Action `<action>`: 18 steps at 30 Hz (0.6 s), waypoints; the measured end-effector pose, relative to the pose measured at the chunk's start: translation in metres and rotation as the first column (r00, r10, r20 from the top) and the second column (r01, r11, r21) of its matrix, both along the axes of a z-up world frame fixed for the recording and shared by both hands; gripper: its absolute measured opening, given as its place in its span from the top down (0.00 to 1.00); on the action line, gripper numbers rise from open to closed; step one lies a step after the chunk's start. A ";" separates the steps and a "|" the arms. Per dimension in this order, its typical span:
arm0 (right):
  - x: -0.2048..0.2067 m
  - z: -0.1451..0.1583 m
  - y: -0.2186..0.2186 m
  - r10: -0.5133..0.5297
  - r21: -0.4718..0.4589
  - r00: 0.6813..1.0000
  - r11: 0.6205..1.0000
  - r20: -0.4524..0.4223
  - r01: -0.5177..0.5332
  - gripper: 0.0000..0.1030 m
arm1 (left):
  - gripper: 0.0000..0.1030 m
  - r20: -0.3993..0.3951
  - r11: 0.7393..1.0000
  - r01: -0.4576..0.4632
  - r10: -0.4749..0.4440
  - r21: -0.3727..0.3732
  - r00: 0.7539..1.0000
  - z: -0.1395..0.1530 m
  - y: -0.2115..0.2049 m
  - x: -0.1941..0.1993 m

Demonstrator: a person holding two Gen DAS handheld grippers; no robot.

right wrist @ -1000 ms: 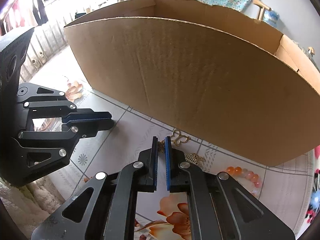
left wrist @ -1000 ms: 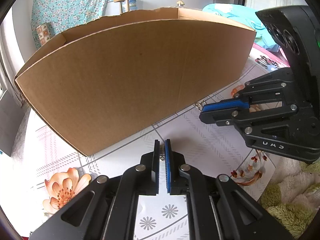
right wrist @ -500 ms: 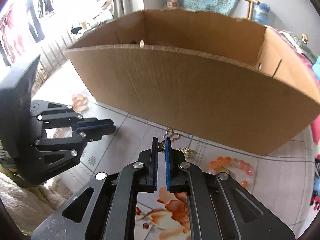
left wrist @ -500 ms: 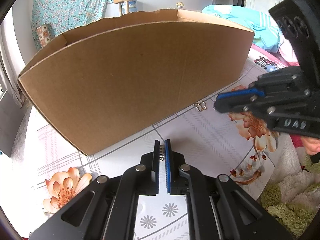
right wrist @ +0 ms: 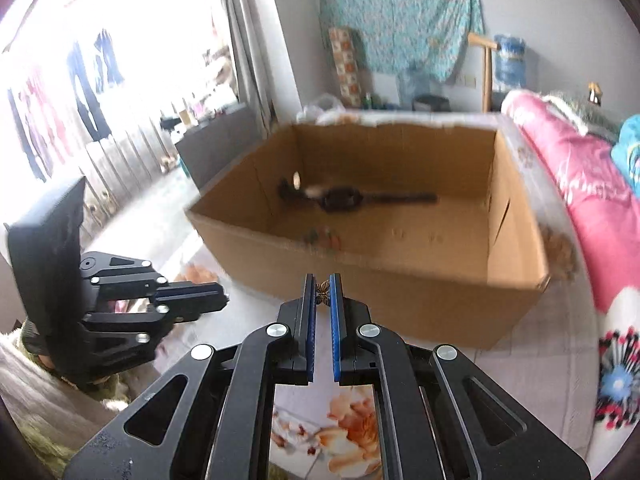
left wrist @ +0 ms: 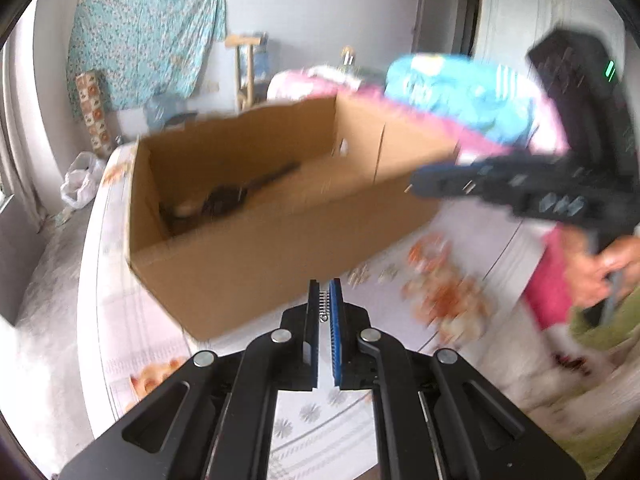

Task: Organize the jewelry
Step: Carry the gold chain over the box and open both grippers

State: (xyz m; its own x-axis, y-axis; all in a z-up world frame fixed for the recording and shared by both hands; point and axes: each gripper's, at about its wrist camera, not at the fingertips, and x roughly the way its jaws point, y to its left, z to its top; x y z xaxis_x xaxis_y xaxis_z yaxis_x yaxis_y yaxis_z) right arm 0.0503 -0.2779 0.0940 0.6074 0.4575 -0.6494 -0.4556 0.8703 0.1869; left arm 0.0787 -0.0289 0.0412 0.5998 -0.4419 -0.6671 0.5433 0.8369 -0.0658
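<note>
With both grippers raised above the near wall of the cardboard box (right wrist: pixel 400 308), each looks down into its open top, which fits carrying small pieces over the rim to drop them inside. The left gripper (left wrist: pixel 325 300) is clenched on a small coiled silver piece (left wrist: pixel 324 309), pinched right at the fingertips so that it will fall free once the jaws part. The right gripper (right wrist: pixel 323 296) is likewise clamped on a little gold butterfly-shaped ornament (right wrist: pixel 322 295), held at the very tip between the blue pads. In the right wrist view the left gripper sits low at the left, short of the box; in the left wrist view the right gripper (left wrist: pixel 416 184) shows blurred at the right, near the rim of the box, with the person's hand (left wrist: pixel 600 272) below it.

Inside the box lies a dark elongated item (right wrist: pixel 352 199), blurred, perhaps a watch or strap, and a few small coloured pieces (right wrist: pixel 322 237) rest by the near wall. The box stands on a floral-printed white sheet (right wrist: pixel 348 432), with pink bedding (right wrist: pixel 592 184) beside it. By my judgement, the sorting is partway done, and both pieces await release over the box.
</note>
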 end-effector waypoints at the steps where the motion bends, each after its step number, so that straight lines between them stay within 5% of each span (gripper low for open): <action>1: 0.003 0.006 0.000 0.000 0.012 1.000 1.000 0.020 -0.001 0.96 | 0.96 0.007 1.000 0.006 -0.006 -0.017 1.000 0.006 0.001 0.002; 8: 0.050 0.013 0.002 -0.067 0.008 0.997 0.998 0.030 0.067 0.95 | 0.96 0.020 0.998 -0.042 0.043 -0.043 0.999 0.037 -0.013 0.066; 18: 0.094 -0.012 0.009 -0.217 -0.082 0.976 0.973 0.005 0.216 0.90 | 0.94 -0.088 0.986 -0.161 0.164 0.038 0.983 0.013 -0.041 0.148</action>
State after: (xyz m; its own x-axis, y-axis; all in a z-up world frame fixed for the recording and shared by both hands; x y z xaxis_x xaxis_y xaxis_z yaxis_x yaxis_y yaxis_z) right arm 0.1445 -0.2693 0.0825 0.6837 0.2604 -0.6817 -0.2542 0.9606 0.1120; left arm 0.2265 -0.0703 0.0538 0.5982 -0.3220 -0.7338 0.3932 0.9159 -0.0813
